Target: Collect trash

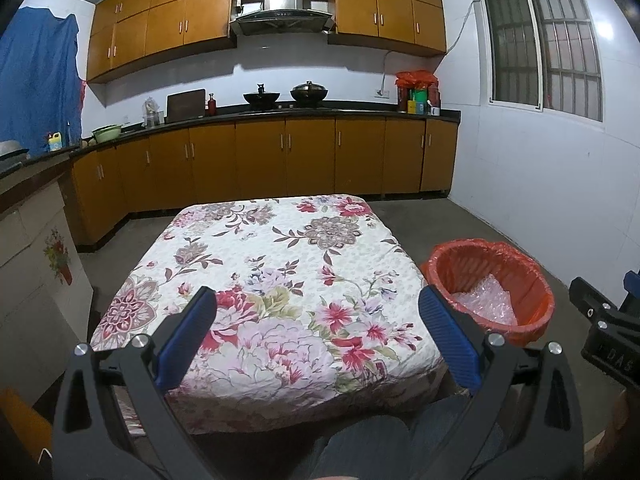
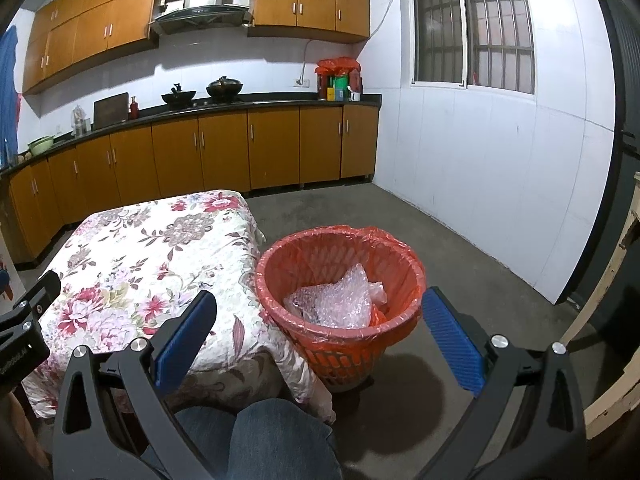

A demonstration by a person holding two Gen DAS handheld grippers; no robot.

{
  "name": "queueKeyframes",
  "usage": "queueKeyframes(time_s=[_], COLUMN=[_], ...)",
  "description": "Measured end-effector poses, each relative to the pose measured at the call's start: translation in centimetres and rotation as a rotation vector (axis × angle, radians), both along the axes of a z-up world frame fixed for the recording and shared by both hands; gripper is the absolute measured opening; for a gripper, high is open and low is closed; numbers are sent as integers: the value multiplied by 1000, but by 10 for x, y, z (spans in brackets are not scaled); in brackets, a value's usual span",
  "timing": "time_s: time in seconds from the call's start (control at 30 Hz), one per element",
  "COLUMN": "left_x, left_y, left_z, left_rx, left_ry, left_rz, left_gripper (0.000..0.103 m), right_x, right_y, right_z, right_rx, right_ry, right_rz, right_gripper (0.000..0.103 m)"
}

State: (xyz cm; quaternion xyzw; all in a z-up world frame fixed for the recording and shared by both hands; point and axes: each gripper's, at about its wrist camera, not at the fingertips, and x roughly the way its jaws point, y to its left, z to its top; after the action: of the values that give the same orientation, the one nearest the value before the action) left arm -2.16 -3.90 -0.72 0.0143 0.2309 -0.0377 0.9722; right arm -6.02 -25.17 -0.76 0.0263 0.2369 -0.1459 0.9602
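Both the left gripper (image 1: 316,312) and right gripper (image 2: 320,316) were spread wide and empty. Bubble wrap (image 2: 336,300) lay inside the red-lined wastebasket (image 2: 340,344), just beside the floral-clothed table (image 1: 280,264) (no trash visible on it). Risk: a low right-hand sweep could tip the lightweight basket.

The room was evenly lit from overhead, rather cool and dim toward the floor. Glare bloomed on the white wall (image 1: 604,32) beside the window (image 1: 540,48), whose panes were dark. The bin (image 2: 340,280) cast a soft shadow on the floor (image 2: 400,384) toward me. Both my views bent hard at the edges, cabinets (image 1: 260,8) curving, corners black. My blue fingers (image 1: 188,336) were close, slightly soft.
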Motion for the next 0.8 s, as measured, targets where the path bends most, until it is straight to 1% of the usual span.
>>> queueKeyframes(time_s=[0.8], left_x=[-3], left_y=[3], left_z=[3], left_rx=[-4], left_ry=[-8], left_rz=[25], left_gripper=[99], right_x=[-1], right_y=[3], right_z=[-3], right_rx=[5], right_ry=[8], right_rz=[2], right_gripper=[101])
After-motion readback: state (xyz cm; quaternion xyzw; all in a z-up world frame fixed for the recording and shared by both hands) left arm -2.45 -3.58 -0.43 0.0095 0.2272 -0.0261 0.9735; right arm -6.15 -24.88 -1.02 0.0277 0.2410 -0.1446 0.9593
